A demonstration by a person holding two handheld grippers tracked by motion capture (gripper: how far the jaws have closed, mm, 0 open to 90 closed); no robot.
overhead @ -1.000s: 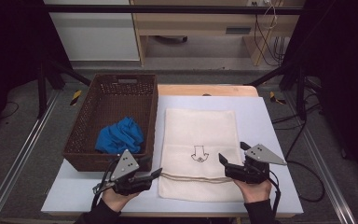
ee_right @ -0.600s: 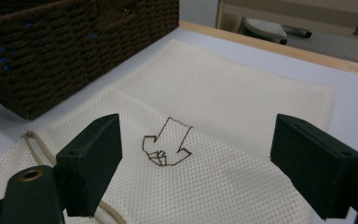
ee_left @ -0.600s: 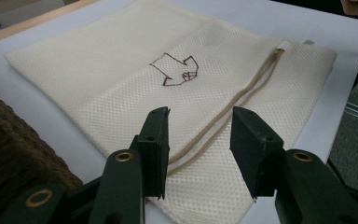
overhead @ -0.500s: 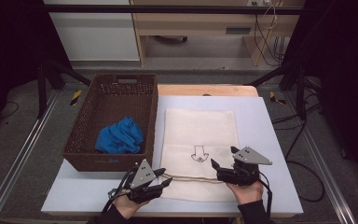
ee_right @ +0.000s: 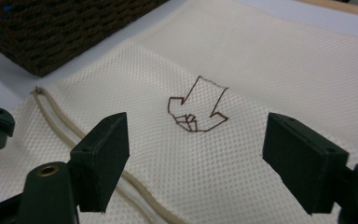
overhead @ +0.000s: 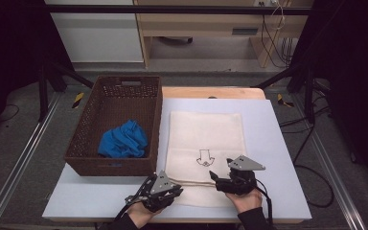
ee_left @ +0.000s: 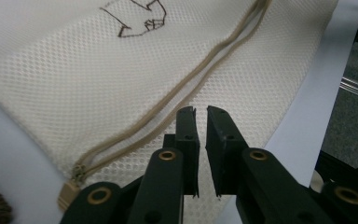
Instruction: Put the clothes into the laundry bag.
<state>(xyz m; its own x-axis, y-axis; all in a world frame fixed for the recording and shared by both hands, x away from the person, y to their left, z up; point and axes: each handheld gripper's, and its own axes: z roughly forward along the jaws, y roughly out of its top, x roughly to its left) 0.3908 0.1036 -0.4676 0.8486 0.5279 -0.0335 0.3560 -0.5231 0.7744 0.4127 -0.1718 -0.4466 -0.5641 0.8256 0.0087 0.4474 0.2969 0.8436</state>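
Nearest, at the front edge of the worktop (overhead: pixel 278 143): two hands, each with a pair of tongs, low over the near end of a cream mesh laundry bag (overhead: pixel 206 139). Left tongs (overhead: pixel 176 190) at the bag's near left corner, jaws just closed down to a thin slit, nearly shut; in the left gripper view (ee_left: pixel 201 112) tips hovering right over the mesh just beside the tan zipper (ee_left: pixel 186 88), nothing clearly pinched between them. Zipper pull (ee_left: pixel 77 172) lying at the corner of the bag, close by the left jaw's arm. Right tongs (overhead: pixel 213 176) on the bag's near right part, jaws wide apart though just closing a little; in the right gripper view (ee_right: pixel 196 140) bare mesh between the jaws, no grip on anything, zipper line (ee_right: pixel 60 123) passing under the left-hand jaw. Just beyond the tongs, a brown arrow drawing (overhead: pixel 204 157) printed on the bag, head toward the person. Bag itself flat on the pale worktop, lengthwise away from the person, zipper across its near end. Farther left, touching or just beside the bag's long edge: a dark wicker basket (overhead: pixel 100 120) with a crumpled blue cloth (overhead: pixel 123 140) in its near half. Farthest back, a wooden strip (overhead: pixel 211 92) at the worktop's far edge.
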